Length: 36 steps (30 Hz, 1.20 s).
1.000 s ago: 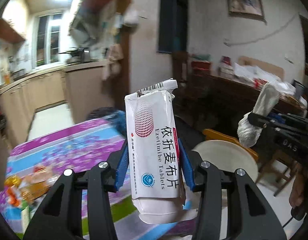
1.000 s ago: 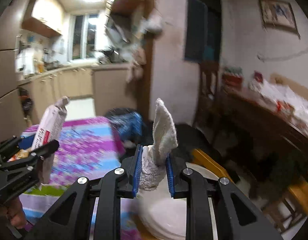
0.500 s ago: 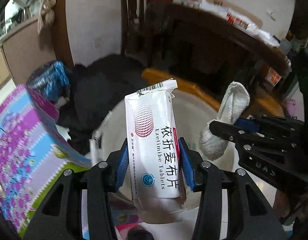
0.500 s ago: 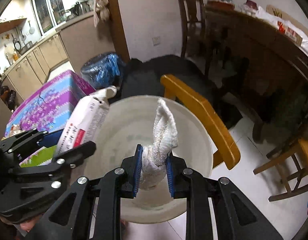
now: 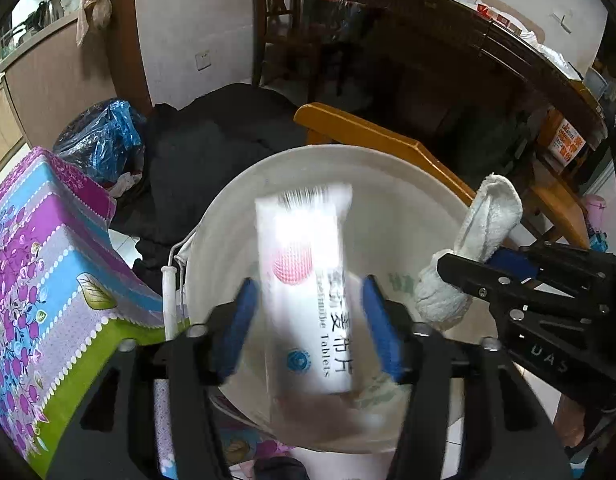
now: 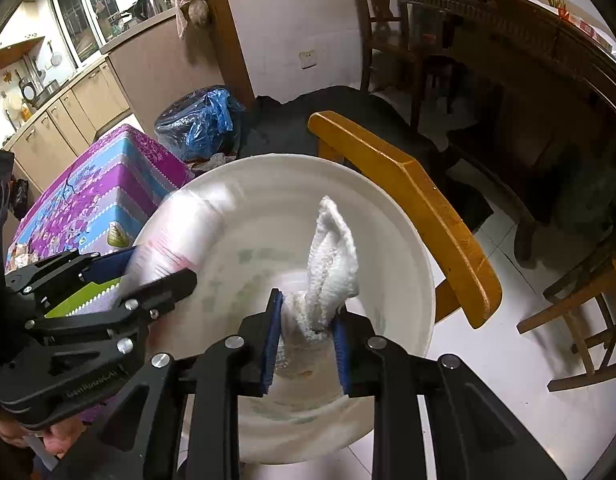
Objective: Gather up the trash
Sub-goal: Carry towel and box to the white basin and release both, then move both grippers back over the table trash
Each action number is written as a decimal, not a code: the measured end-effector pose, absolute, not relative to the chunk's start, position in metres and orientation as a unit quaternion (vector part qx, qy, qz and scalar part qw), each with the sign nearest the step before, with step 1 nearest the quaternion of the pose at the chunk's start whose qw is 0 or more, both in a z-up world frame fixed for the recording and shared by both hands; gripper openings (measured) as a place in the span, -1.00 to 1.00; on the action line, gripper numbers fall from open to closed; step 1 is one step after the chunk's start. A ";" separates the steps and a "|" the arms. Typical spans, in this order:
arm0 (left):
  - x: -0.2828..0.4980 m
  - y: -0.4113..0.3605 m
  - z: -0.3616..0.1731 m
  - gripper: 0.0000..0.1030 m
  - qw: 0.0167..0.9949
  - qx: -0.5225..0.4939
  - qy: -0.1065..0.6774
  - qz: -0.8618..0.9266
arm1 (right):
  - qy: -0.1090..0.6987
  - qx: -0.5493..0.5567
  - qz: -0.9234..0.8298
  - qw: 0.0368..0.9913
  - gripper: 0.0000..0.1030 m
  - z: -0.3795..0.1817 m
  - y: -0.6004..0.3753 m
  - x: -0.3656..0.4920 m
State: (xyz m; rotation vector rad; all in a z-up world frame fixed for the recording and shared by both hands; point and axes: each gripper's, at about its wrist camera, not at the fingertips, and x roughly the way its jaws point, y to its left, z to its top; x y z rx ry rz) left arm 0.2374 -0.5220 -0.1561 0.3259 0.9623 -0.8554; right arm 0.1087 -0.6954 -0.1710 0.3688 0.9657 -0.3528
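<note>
My left hand-held gripper (image 5: pixel 308 324) hangs over the wide white plastic bucket (image 5: pixel 235 208), its jaws having just been opening; the blue pads stand clear of the white tablet box with the red dot pattern (image 5: pixel 303 280), which blurs between them, released, its long axis running from 6 toward 12 o'clock, down into the bucket. At 3 o'clock from it, my right hand-held gripper (image 6: pixel 305 344) is clenched on the rolled white cloth wad (image 6: pixel 328 256), though its jaws have just been easing apart. The wad points to 12 o'clock above the bucket floor, so I judge its drop comes next.
</note>
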 end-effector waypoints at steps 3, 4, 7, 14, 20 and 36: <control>0.240 -0.520 -0.158 0.35 0.791 0.149 0.447 -0.391 | 0.461 0.177 -0.169 0.853 -0.43 -0.174 -0.694 0.112; 0.241 -0.519 -0.158 0.35 0.792 0.148 0.447 -0.389 | 0.462 0.177 -0.170 0.852 -0.41 -0.176 -0.694 0.112; 0.242 -0.517 -0.157 0.39 0.794 0.147 0.445 -0.386 | 0.460 0.179 -0.176 0.852 -0.32 -0.177 -0.696 0.111; 0.238 -0.505 -0.150 0.39 0.801 0.148 0.435 -0.385 | 0.427 0.168 -0.190 0.868 -0.31 -0.152 -0.692 0.103; 0.219 -0.457 -0.120 0.39 0.830 0.145 0.382 -0.379 | 0.334 0.119 -0.191 0.915 -0.29 -0.094 -0.649 0.071; 0.168 -0.118 -0.031 0.52 0.956 0.069 0.238 -0.160 | 0.089 0.084 -0.014 0.992 0.57 -0.006 -0.412 0.022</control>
